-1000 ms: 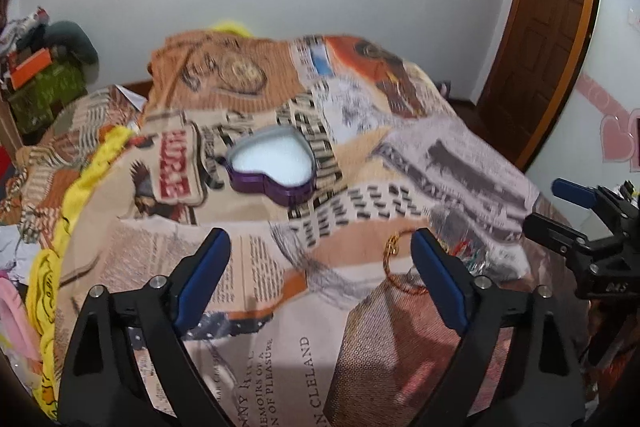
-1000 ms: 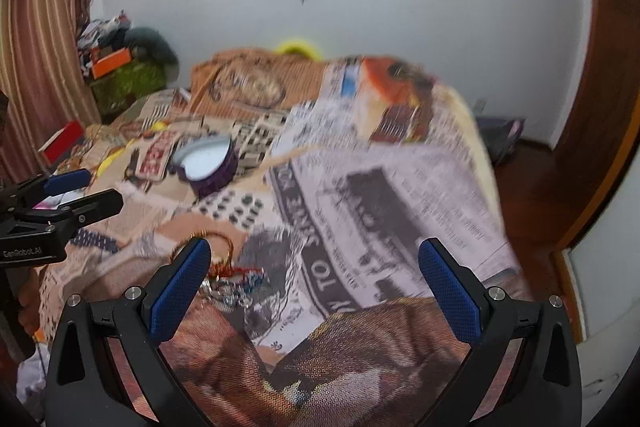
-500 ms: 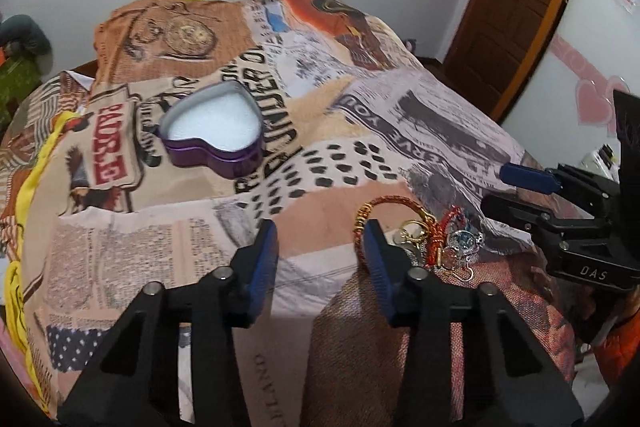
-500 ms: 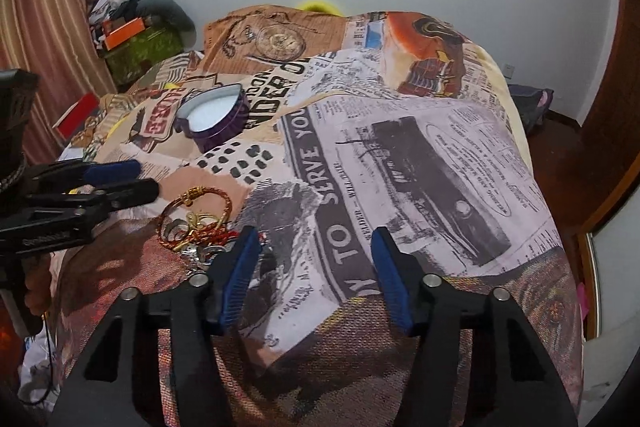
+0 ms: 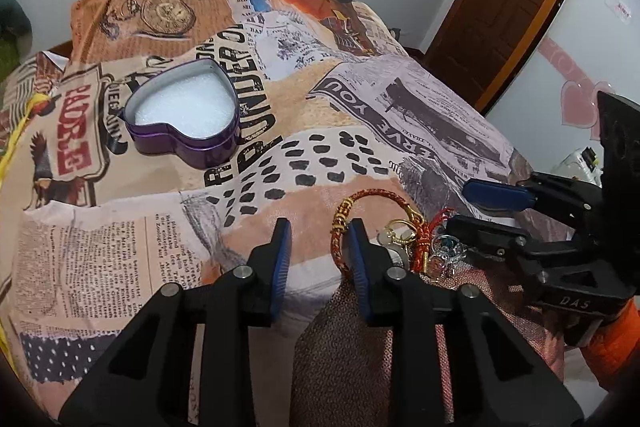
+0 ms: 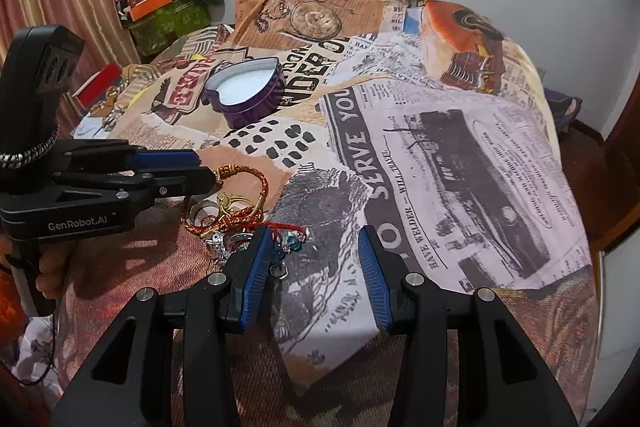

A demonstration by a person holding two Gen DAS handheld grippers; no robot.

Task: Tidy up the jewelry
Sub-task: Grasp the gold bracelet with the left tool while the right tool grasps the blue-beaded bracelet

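Grippers, two, hand-held, black frames with blue finger pads. Left gripper (image 5: 318,245): jaws parted to a narrow gap, nothing between them; its right-hand pad (image 5: 357,255) lies just beside the near arc of a red-and-gold braided bangle (image 5: 362,201), whether touching cannot be told. Right gripper (image 6: 316,267): jaws parted at a moderate gap, empty, over the bedspread (image 6: 460,155); its left-hand pad (image 6: 252,275) sits at the edge of the jewelry pile (image 6: 240,219).

Jewelry pile: one heap near the front edge of the bed, between the two grippers. Contents visible: the braided bangle, a thin red cord bracelet (image 6: 290,227), gold rings or hoops (image 5: 400,227), small silver pieces with blue stones (image 6: 294,241); finer items too tangled to itemise.

Tin, heart-shaped, purple (image 5: 184,115): open, white lining, resting on the bedspread well apart from the pile, farther up the bed and to the left.

Bedspread: newspaper-and-vintage-poster print. Door, brown wood (image 5: 508,7), to the right.
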